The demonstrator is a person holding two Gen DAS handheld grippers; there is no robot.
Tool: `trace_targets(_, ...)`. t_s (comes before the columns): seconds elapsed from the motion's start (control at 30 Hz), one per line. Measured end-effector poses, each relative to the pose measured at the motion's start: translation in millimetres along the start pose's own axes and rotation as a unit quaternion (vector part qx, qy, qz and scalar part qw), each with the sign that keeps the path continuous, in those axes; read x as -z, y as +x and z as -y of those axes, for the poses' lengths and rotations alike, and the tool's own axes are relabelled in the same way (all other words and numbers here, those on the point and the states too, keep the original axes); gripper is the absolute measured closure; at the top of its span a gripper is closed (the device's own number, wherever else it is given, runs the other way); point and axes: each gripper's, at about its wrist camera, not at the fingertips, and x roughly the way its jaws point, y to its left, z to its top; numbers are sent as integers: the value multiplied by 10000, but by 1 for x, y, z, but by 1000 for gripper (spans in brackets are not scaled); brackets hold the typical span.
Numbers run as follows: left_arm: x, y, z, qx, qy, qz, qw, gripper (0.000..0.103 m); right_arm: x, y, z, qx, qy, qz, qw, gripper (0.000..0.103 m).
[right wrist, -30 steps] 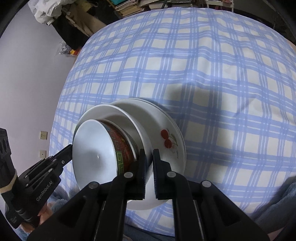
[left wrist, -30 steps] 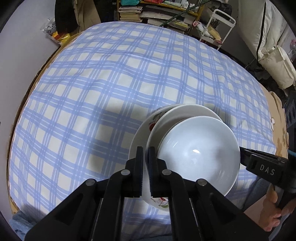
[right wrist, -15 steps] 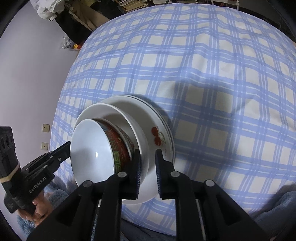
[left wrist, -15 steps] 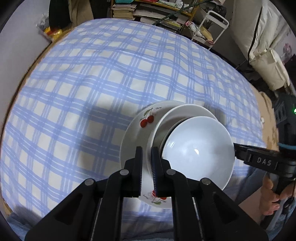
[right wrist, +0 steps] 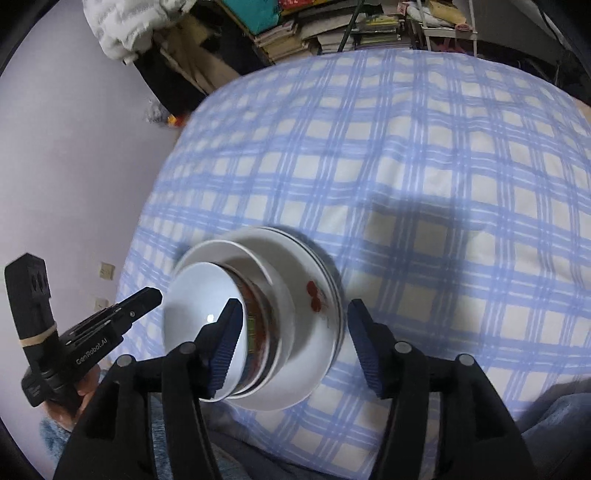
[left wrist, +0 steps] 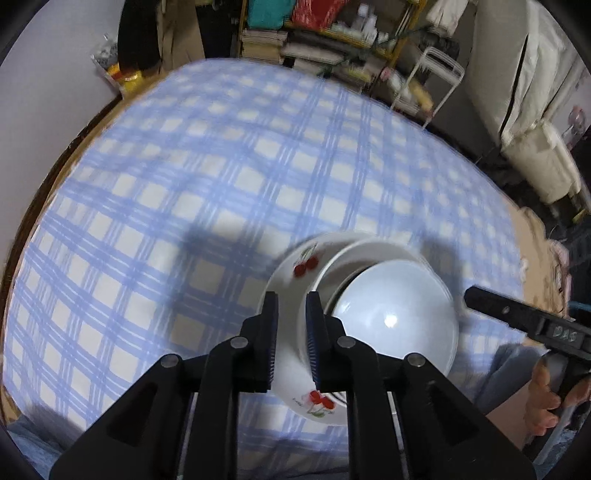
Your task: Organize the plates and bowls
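Note:
A stack of dishes stands near the front edge of the blue-checked tablecloth [left wrist: 184, 206]. A cherry plate [left wrist: 291, 273] [right wrist: 306, 266] is at the bottom, with a white deep plate [right wrist: 240, 251], a red-and-green patterned bowl [right wrist: 255, 321] and a white bowl [left wrist: 395, 325] [right wrist: 199, 302] on top. My left gripper [left wrist: 291, 299] hovers at the stack's left rim. Its jaws are opening, a narrow gap apart, and the pads do not press the plate seen between them. My right gripper [right wrist: 293, 306] is opening wide, and its fingers straddle the stack's right side without touching it.
Cluttered bookshelves [left wrist: 314, 33] and a white cart [left wrist: 439, 74] stand beyond the table's far edge. A pale wall [right wrist: 74, 166] runs along the left. A person's hand [left wrist: 543, 406] holds the right gripper's handle. Denim-clad knees are below the front edge.
Both grippers were shut on the stack's rims and have let go. The right jaws have spread wide, the left only a little. The right gripper has pulled back and up.

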Motion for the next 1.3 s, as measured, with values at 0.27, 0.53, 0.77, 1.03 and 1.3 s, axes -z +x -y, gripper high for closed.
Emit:
trace_targets(0.27, 18, -49, 16, -1130, 483, 1110, 9862, 39, 13, -38, -11, 172, -302, 689, 9970, 14)
trace_targets(0.53, 31, -84, 23, -1690, 574, 1799, 9674, 18, 32, -85, -29, 587, -849, 1948, 9754, 7)
trace_targets(0.77, 59, -106, 32, -1793, 801, 2281, 9536, 13, 53, -111, -36, 833, -1129, 2628, 9546, 0)
trace_targets(1.03, 90, -134, 45, -2023, 945, 2980, 9281, 8, 81, -133, -45, 1075, -1417, 3324, 9262, 0)
trace_targets(1.3, 111, -145, 54, -2228, 1044, 3331, 9102, 7, 102, -137, -53, 1311, -1718, 3567, 9089, 0)
